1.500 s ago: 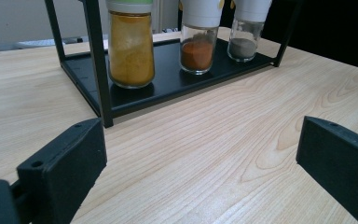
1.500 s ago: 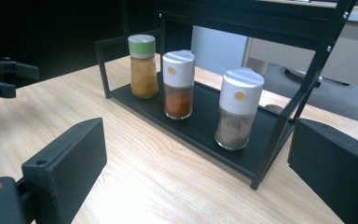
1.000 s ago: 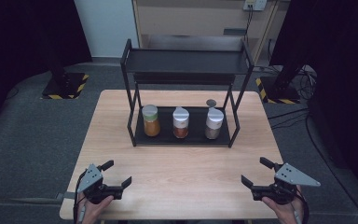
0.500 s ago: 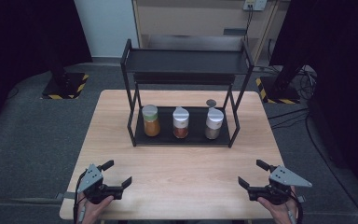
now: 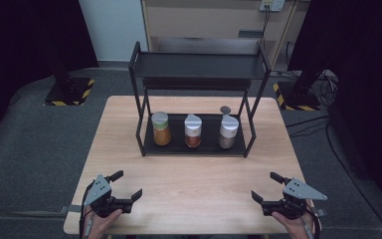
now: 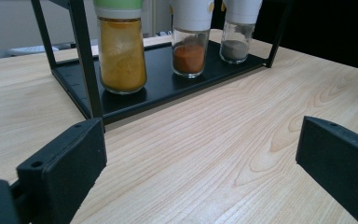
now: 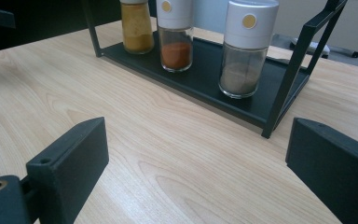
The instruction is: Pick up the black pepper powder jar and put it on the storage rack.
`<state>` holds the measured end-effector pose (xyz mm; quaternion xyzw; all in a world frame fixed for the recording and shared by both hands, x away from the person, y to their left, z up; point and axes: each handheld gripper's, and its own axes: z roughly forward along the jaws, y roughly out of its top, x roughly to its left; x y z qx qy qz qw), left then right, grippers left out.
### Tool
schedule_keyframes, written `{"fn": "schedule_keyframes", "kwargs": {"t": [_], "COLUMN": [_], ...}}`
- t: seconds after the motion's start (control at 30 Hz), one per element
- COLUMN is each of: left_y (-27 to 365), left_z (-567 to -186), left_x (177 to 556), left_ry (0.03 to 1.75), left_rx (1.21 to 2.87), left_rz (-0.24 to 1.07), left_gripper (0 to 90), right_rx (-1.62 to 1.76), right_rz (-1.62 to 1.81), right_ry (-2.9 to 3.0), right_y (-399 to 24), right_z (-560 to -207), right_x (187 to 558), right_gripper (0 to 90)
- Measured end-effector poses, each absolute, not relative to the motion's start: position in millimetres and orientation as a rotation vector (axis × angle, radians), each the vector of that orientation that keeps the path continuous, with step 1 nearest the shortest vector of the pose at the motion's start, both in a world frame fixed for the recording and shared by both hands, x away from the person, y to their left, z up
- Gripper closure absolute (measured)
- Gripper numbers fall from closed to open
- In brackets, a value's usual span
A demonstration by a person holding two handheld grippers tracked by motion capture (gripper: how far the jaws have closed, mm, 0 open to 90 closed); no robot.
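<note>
The left gripper (image 5: 127, 185) rests low over the near left corner of the table (image 5: 129, 119), its black jaws spread wide and holding nothing. The right gripper (image 5: 267, 186) sits at the near right corner in the same way, jaws also apart and empty. Both point toward the rack (image 5: 197, 64), so I judge they are in a ready position before a reach, well apart from the jars.

The jaws are blocky, matte black plastic with flat inner faces. The table is pale wood with a clear grain and a smooth surface. The rack is thin black metal with a flat lower tray (image 6: 168, 88) and an upper shelf. Three glass spice jars stand upright in a row on the tray: the yellow-powder jar (image 6: 121, 49) with a green cap at the left, the red-powder jar (image 6: 189, 44) with a white cap in the middle, and the grey-powder jar (image 7: 247, 51) with a white cap at the right. Round, smooth glass probably needs a centred grip.
</note>
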<state>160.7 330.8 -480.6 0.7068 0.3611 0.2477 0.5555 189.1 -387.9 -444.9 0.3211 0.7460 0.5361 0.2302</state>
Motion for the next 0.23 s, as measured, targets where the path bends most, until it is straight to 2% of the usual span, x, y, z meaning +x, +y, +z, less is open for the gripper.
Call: {"fn": "schedule_keyframes", "kwargs": {"t": [0.23], "left_y": [330.5], "left_z": [-480.3], "left_x": [161.3], "left_ry": [0.852], "left_rx": [1.674], "left_rz": [0.585], "left_gripper": [0.6], "right_rx": [0.892], "right_rz": [1.482], "right_ry": [2.05], "right_y": [-389.8], "right_z": [-445.8], "right_x": [189.7], "right_gripper": [6.3]}}
